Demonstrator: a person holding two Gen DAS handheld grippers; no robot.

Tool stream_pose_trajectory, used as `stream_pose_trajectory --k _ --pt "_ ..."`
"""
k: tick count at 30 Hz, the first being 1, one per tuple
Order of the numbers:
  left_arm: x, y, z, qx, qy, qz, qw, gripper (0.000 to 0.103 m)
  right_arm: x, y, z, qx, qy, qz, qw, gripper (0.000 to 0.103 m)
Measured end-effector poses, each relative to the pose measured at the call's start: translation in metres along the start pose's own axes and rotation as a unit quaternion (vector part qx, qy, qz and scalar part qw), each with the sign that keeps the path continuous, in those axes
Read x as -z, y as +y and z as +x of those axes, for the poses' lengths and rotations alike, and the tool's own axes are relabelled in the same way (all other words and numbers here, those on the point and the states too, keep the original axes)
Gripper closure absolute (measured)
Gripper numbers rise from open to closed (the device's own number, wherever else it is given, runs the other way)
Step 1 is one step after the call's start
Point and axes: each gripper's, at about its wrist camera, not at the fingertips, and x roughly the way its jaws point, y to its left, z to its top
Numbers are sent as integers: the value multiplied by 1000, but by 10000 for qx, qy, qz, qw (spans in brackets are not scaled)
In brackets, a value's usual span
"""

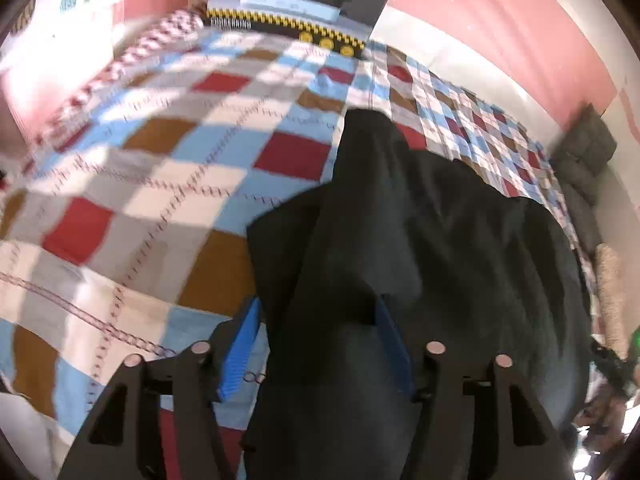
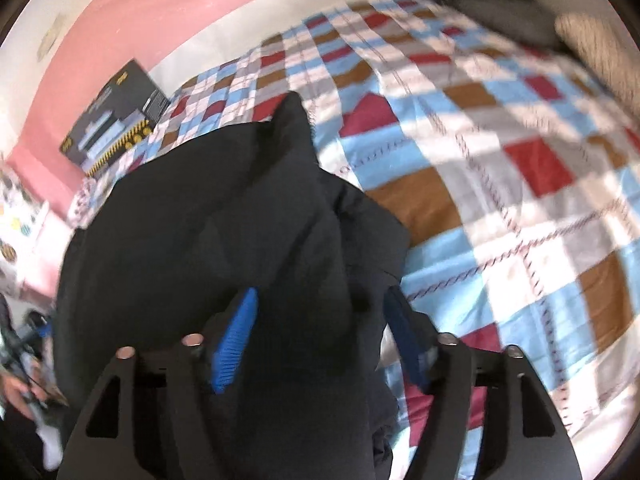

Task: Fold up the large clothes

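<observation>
Left gripper (image 1: 320, 344) and right gripper (image 2: 320, 336): jaws wide apart, dark garment (image 1: 420, 240) bunched between the blue pads but not pinched, looks released. Garment lies heaped on the checked bedspread (image 1: 160, 160). Step: laying out. Next: regrip edges, spread flat.

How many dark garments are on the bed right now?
1: the dark garment lies bunched on the checked quilt, between both grippers' open jaws. More could be hidden under it.
</observation>
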Motion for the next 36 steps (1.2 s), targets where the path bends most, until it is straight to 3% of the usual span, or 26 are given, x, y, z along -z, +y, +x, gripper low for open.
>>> stream_pose_trajectory --k 5,10,12,18,22,27,32,34,36 --pt "3 18 21 536 320 -427 9971 21 -1 -28 17 -692 300 598 9954 24" --pt "0 27 44 1021 569 -750 9903 12 -3 -42 34 -1198 577 873 9873 20" --pt "-3 28 52 1192 663 -844 9871 12 -4 -47 42 -1365 680 1017 9831 14" --pt "-5 30 65 1444 736 -1021 9815 10 -9 -49 55 -1663 906 1131 9754 14" --pt "9 24 62 1645 834 -943 9783 12 -3 -42 55 -1929 1204 1011 9685 21" --pt "10 19 68 1679 890 -860 9780 12 -1 -40 60 -2039 1302 888 9662 23" --pt "3 7 78 1478 871 -734 9824 10 -12 -35 74 -1962 1326 778 9684 23" --pt "4 5 78 1415 817 -672 9843 11 -11 -35 73 -1955 1296 758 9691 27" --pt "4 1 76 1311 803 -611 9862 13 -10 -33 70 -1955 1259 753 9697 37"
